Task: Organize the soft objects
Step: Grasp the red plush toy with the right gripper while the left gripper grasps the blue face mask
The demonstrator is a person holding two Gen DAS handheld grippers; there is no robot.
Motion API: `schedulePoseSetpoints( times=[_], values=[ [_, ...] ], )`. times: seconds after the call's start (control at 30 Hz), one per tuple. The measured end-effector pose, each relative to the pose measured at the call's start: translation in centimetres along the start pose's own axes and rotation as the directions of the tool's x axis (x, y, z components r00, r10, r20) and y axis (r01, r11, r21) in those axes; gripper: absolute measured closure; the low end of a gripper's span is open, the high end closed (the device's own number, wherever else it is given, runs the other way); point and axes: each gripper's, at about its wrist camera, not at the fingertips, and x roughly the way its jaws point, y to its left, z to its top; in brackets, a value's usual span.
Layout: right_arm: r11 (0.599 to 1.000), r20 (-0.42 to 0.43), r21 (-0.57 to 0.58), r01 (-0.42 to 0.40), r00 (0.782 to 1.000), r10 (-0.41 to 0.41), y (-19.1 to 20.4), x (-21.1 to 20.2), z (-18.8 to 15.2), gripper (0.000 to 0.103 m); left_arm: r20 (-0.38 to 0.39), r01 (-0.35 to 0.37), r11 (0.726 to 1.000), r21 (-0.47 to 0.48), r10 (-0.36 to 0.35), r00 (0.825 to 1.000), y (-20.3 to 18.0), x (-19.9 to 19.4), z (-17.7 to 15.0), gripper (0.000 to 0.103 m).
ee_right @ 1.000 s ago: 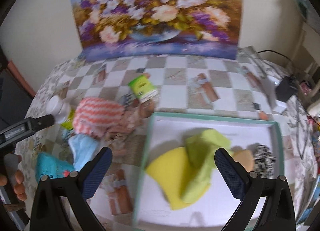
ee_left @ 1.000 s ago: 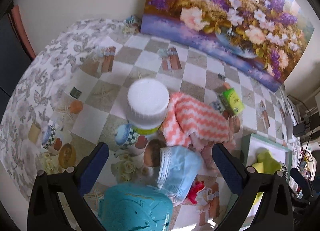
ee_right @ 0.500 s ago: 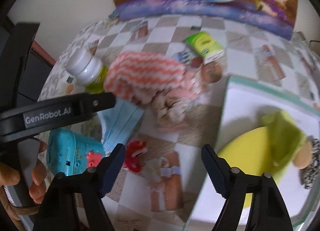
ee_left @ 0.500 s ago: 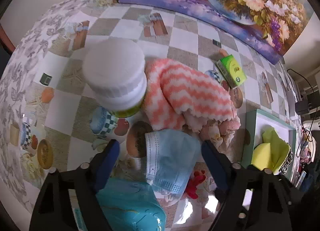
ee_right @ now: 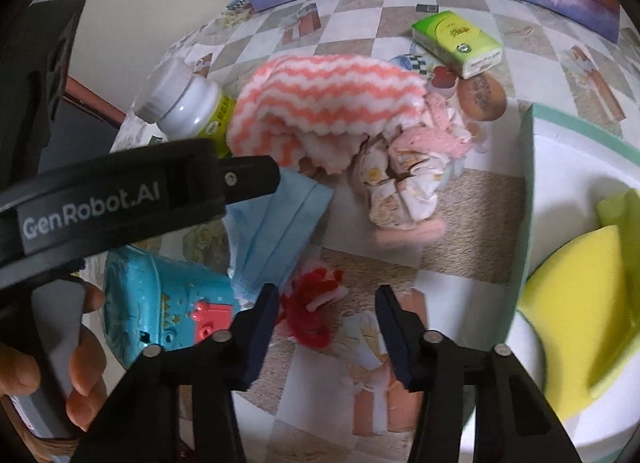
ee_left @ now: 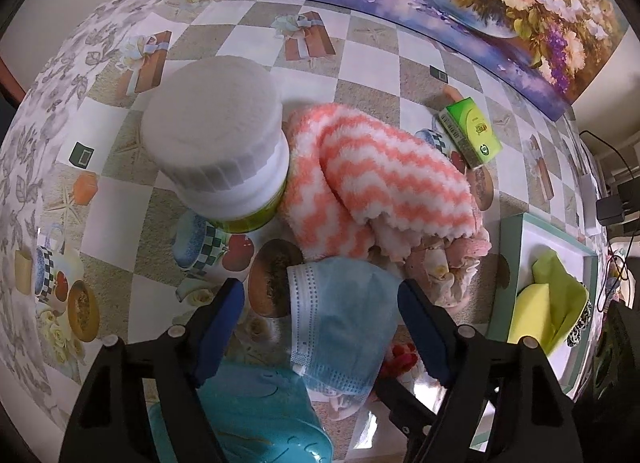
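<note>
A light blue face mask (ee_left: pixel 340 323) lies flat on the checked tablecloth. My left gripper (ee_left: pixel 320 303) points down over it with its jaws closing; the mask sits between the fingers, with a gap left on the left side. A red fluffy hair tie (ee_right: pixel 310 313) lies between the fingers of my right gripper (ee_right: pixel 328 299), whose jaws are closing too; the right finger stands clear of it. Behind them are a folded peach-and-white zigzag towel (ee_left: pixel 372 175) and a pink bundle of cloth (ee_right: pixel 404 183).
A white tray with a green rim (ee_right: pixel 532 167) at the right holds a yellow sponge (ee_right: pixel 580 283) and a lime cloth (ee_left: pixel 560 283). A white-capped bottle (ee_left: pixel 216 143), a green tissue pack (ee_right: pixel 456 43) and a teal plastic toy (ee_right: pixel 160 303) crowd the table. A hand (ee_right: pixel 80 383) holds the left tool.
Both grippers have come down toward the table and their jaws have narrowed. The right one swung left from over the tray to the red hair tie.
</note>
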Motion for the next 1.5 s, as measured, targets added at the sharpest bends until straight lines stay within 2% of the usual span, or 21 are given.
schedulePoseSetpoints(
  times=[0.03, 0.1, 0.17, 0.27, 0.37, 0.73, 0.93, 1.1, 1.27, 1.4, 1.5],
  values=[
    [1.000, -0.001, -0.003, 0.001, 1.000, -0.001, 0.2, 0.2, 0.0, 0.059, -0.001, -0.001, 1.000, 0.001, 0.001, 1.000, 0.0, 0.1, 0.0, 0.023],
    [1.000, -0.004, -0.011, 0.002, 1.000, -0.003, 0.4, 0.6, 0.1, 0.072, -0.003, -0.003, 1.000, 0.005, 0.003, 1.000, -0.1, 0.1, 0.0, 0.023],
    [1.000, 0.001, -0.017, 0.009, 1.000, -0.009, 0.3, 0.5, 0.1, 0.076, -0.006, -0.008, 1.000, 0.010, 0.008, 1.000, -0.3, 0.3, 0.0, 0.023],
    [0.998, 0.019, -0.021, 0.051, 0.999, -0.050, -0.1, 0.1, 0.2, 0.076, -0.012, -0.020, 1.000, 0.021, 0.020, 1.000, -0.6, 0.7, 0.1, 0.024],
    [0.996, 0.025, -0.017, 0.090, 0.996, -0.089, -0.8, -0.4, 0.3, 0.076, -0.021, -0.027, 0.999, 0.033, 0.028, 0.999, -0.9, 1.1, 0.1, 0.029],
    [0.993, 0.027, 0.019, 0.119, 0.992, -0.119, -3.2, -1.3, 0.8, 0.078, -0.035, -0.054, 0.993, 0.109, 0.058, 0.998, -3.5, 2.0, 0.1, 0.034],
    [0.993, 0.025, 0.016, 0.120, 0.992, -0.120, -3.3, -1.1, 0.9, 0.078, -0.065, -0.047, 0.989, 0.144, 0.057, 0.996, -5.0, 3.3, -0.1, 0.044],
    [0.993, 0.024, 0.023, 0.116, 0.993, -0.116, -3.3, -1.4, 0.7, 0.078, -0.075, -0.052, 0.985, 0.166, 0.065, 0.995, -5.9, 4.1, -0.4, 0.064],
    [0.993, 0.024, 0.030, 0.116, 0.993, -0.117, -3.7, -1.6, 0.7, 0.078, -0.052, -0.048, 0.982, 0.180, 0.058, 0.997, -6.1, 4.1, -0.3, 0.083],
    [0.992, 0.026, 0.027, 0.125, 0.992, -0.126, -4.0, -1.9, 0.6, 0.078, -0.037, -0.050, 0.981, 0.187, 0.057, 0.998, -5.9, 4.0, -0.6, 0.088],
    [0.991, 0.032, 0.031, 0.126, 0.991, -0.127, -4.3, -2.4, 0.4, 0.084, -0.015, -0.065, 0.979, 0.195, 0.069, 0.998, -5.9, 3.3, -0.8, 0.089]
  ],
)
